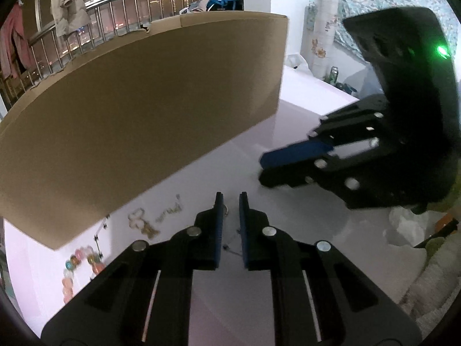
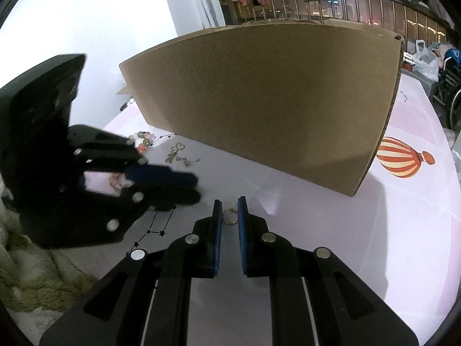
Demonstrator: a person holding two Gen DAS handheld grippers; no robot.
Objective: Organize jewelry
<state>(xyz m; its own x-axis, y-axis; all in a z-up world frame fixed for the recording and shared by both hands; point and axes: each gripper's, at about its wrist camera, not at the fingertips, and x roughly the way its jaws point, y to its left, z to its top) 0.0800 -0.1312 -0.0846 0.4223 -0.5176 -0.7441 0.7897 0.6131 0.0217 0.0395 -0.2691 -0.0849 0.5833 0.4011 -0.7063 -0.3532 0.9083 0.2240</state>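
Observation:
A small gold ring (image 2: 229, 216) lies on the pale pink table between the blue pads of my right gripper (image 2: 230, 212), whose jaws stand a little apart and do not touch it. My left gripper (image 1: 230, 204) is narrowly open and empty over the table; the same ring (image 1: 226, 209) shows at its left pad. A gold heart-charm chain (image 2: 177, 155) and a colourful bead bracelet (image 2: 142, 141) lie left of the ring, by a brown cardboard box (image 2: 273, 106). The chain (image 1: 144, 222) and beads (image 1: 83, 259) also show in the left wrist view.
The cardboard box (image 1: 144, 115) stands tall behind the jewelry. The right gripper (image 1: 331, 155) crosses the left view, and the left gripper (image 2: 161, 184) crosses the right view. A balloon print (image 2: 400, 158) marks the table. A fuzzy green blanket (image 2: 37, 282) lies at the left edge.

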